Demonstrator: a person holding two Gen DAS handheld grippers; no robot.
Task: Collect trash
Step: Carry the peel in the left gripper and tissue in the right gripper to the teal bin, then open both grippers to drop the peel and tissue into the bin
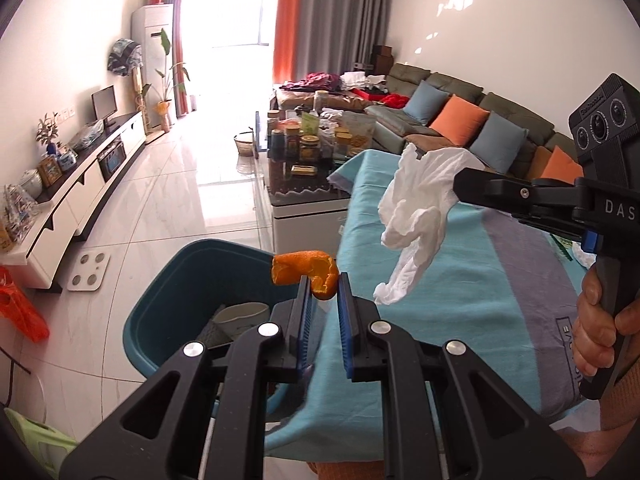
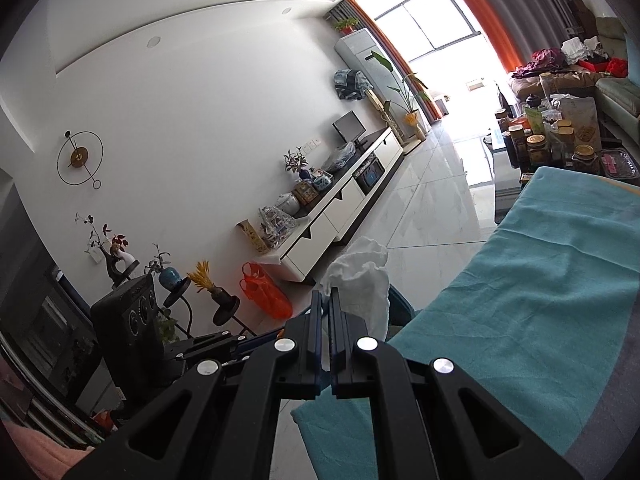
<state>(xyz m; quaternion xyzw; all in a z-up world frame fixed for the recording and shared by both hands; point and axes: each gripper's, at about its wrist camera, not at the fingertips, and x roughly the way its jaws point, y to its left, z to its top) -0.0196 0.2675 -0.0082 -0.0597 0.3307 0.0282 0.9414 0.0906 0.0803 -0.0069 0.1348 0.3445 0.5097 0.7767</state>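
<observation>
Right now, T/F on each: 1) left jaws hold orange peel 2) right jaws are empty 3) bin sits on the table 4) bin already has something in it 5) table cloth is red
1) True: the left gripper pinches the orange peel.
2) False: the right gripper is shut on a white tissue.
3) False: the teal bin stands on the floor beside the table.
4) True: a pale cup-like item lies inside.
5) False: the table cloth is teal with a grey-purple stripe.
</observation>
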